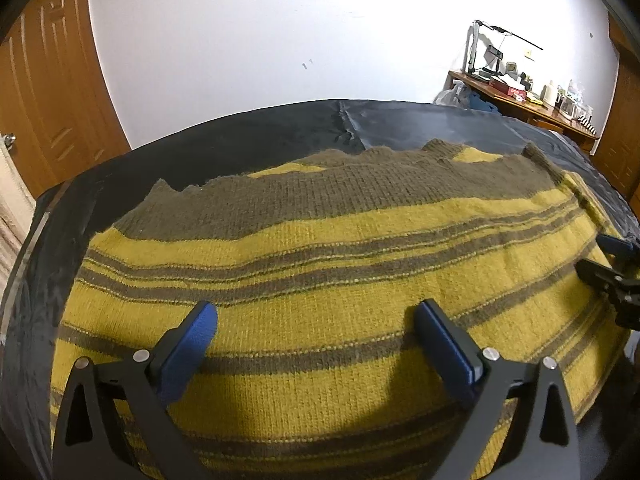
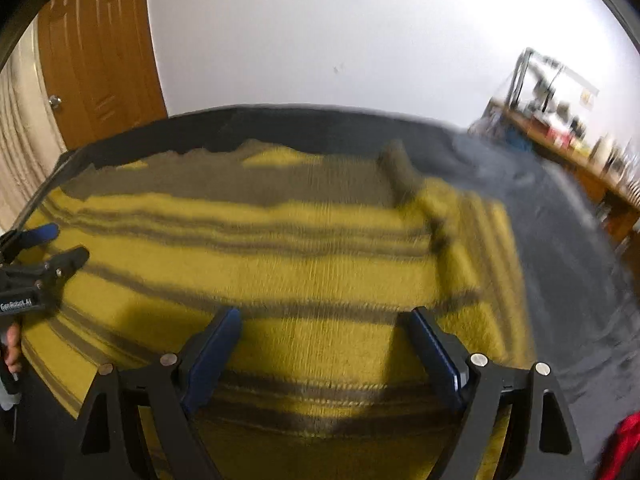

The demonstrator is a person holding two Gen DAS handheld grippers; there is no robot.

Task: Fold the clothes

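Sweater (image 1: 320, 280) flat on dark cloth (image 1: 240, 140) | both grippers spread, empty

The sweater (image 1: 320, 248) lies spread on the bed (image 1: 240, 140); a desk (image 1: 520, 104) stands beyond, a door (image 1: 52, 92) left.

A wooden door (image 1: 48, 92) stands left of the white wall (image 1: 280, 32); a cluttered desk (image 1: 532, 100) stands right.

A plain white wall (image 1: 280, 32) runs behind the dark-covered work surface (image 1: 256, 140), with a brown panelled wooden door (image 1: 52, 92) at the left and a cluttered wooden side table (image 1: 532, 108) against the wall at the right.
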